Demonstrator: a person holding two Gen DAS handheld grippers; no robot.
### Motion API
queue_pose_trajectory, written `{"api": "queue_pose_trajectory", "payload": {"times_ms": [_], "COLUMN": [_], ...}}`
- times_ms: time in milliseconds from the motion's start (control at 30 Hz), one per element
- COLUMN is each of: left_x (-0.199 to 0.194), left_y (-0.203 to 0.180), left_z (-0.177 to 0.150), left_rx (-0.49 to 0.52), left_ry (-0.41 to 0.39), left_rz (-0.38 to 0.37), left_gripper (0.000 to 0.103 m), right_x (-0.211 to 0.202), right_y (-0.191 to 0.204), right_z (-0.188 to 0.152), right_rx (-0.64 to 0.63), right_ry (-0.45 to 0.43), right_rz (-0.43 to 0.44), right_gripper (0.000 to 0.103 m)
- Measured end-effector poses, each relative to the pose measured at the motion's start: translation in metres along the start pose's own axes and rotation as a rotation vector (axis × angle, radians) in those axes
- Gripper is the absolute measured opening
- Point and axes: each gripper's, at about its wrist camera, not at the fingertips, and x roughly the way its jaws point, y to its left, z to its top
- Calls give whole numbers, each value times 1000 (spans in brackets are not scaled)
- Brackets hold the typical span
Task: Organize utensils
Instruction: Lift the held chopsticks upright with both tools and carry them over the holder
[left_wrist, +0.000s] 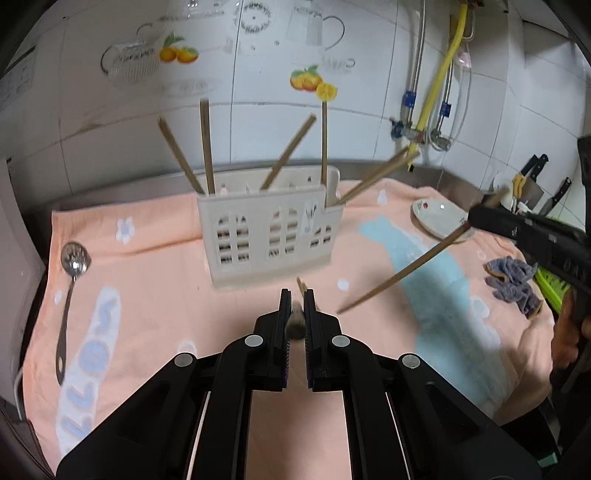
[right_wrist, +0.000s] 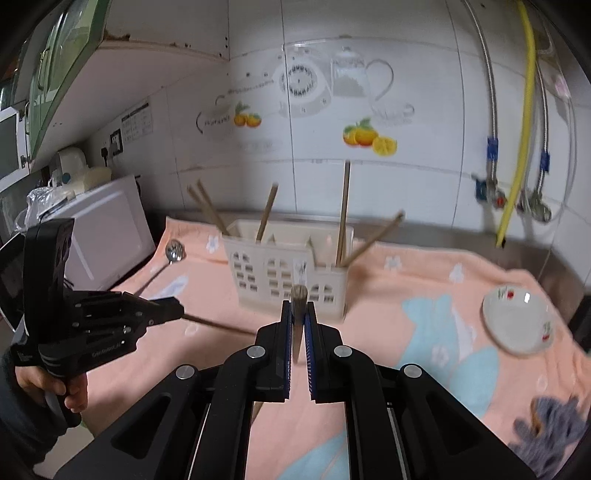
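Both hand-held grippers are clamping chopsticks above the towel-covered counter (left_wrist: 155, 295): the left hand-held gripper (left_wrist: 296, 299) is pinching one chopstick (left_wrist: 295, 321), the right hand-held gripper (right_wrist: 297, 310) another chopstick (right_wrist: 298, 295), near the utensil holder (left_wrist: 266, 236) that is standing upright with five chopsticks inside.

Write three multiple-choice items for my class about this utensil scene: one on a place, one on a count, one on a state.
1. Where is the ladle?
A. In the rack
B. On the towel
C. On the dish

2. How many chopsticks stand in the rack?
A. Two
B. Five
C. Nine

3. What is the right claw doing?
A. Gripping a chopstick
B. Hanging open
C. Gripping the dish

Answers: 1 B, it lies flat on the towel, left of the rack. 2 B, five sticks rise from it. 3 A, it is shut on a chopstick.
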Motion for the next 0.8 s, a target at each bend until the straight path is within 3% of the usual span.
{"api": "queue_pose_trajectory", "payload": {"times_ms": [400, 800], "left_x": [-18, -65], "left_y": [6, -6], "left_z": [55, 139], "left_rx": [47, 142], "left_ry": [-67, -281], "left_rz": [-21, 50], "left_gripper": [5, 5], "right_x": [5, 31], "right_y": [-18, -25], "right_z": [91, 134], "right_rx": [-38, -47], "right_ry": [-57, -71], "right_rz": [-12, -46], "right_gripper": [7, 6]}}
